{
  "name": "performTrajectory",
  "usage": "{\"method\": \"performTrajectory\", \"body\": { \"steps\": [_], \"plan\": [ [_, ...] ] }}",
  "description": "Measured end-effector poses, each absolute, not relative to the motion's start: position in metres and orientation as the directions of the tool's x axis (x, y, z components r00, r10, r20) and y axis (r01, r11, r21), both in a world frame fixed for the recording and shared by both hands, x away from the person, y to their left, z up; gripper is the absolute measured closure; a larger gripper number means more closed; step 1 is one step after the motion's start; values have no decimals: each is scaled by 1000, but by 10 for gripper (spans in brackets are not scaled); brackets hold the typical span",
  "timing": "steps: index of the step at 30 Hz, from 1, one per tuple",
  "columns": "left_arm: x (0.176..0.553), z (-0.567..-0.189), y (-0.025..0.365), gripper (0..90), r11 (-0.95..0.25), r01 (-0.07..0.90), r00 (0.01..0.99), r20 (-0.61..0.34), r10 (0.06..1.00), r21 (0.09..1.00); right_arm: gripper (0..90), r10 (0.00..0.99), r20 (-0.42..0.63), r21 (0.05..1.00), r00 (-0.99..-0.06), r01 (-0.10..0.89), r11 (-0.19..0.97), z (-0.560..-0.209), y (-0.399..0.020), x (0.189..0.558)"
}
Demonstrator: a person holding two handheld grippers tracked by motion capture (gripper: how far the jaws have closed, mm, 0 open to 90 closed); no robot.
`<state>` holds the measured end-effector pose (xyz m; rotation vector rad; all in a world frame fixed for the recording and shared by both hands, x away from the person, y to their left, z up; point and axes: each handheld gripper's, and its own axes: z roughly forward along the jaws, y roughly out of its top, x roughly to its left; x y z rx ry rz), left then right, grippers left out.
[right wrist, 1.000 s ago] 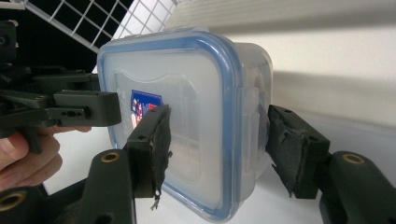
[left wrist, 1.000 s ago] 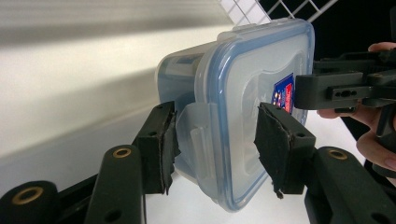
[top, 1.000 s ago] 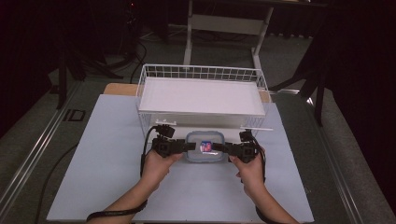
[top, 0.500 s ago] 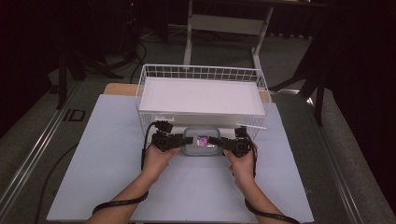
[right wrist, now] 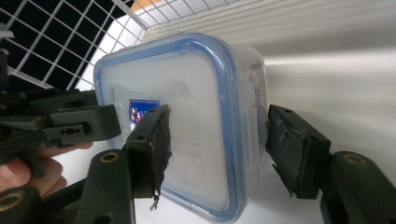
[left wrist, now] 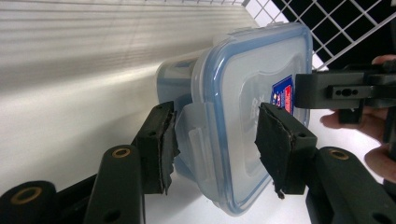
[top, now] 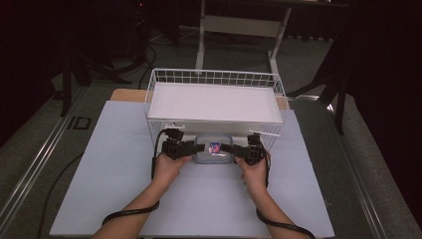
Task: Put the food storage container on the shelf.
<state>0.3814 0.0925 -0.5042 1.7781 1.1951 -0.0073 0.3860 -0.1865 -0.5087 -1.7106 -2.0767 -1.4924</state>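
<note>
A pale sheet covers the table (top: 109, 179), which stands on a dark floor with black stands and cables beyond its far edge. At the far middle of the table sits a white wire basket (top: 215, 78), its floor lined with a white panel. Just in front of the basket's near wall, close against it, is a clear plastic container (top: 214, 155) with a blue-rimmed snap-on lid and a small blue and red label on top; whether it rests on the sheet or is lifted off it cannot be told from above. The person's forearms come in from the near edge, each hand wrapped around a black gripper with a cable trailing back along the arm. The left claw (top: 198, 147) reaches in from the left and the right claw (top: 225, 147) from the right, so the container lies between them. In the left gripper view the left claw (left wrist: 215, 140) is spread, its two padded jaws straddling the container's (left wrist: 243, 121) near side flap and lid edge with a gap visible at each pad. In the right gripper view the right claw (right wrist: 215, 144) is likewise spread around the container's (right wrist: 187, 126) opposite edge, one pad over the lid (right wrist: 154, 93), the other beside the wall, neither pressed tight.
</note>
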Motion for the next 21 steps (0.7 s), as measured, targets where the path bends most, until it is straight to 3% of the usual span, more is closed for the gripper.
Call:
{"method": "performTrajectory", "body": {
  "steps": [11, 13, 14, 18, 21],
  "plan": [
    [390, -507, 95, 485, -72, 694, 548, -459, 699, 717, 397, 731, 569, 622, -376, 779, -83, -507, -184, 391],
    [390, -502, 91, 539, -102, 668, 561, -410, 719, 737, 370, 740, 563, 623, -369, 777, -87, -509, -184, 392],
    [393, -502, 92, 531, -125, 649, 572, -374, 730, 750, 369, 735, 570, 623, -368, 777, -95, -511, -184, 392],
    [395, -505, 91, 503, -106, 648, 575, -393, 718, 754, 362, 740, 573, 624, -353, 773, -115, -511, -183, 393],
    [393, -507, 89, 476, -106, 618, 568, -349, 745, 779, 357, 764, 539, 653, -354, 749, -113, -510, -181, 392]
  ]
}}
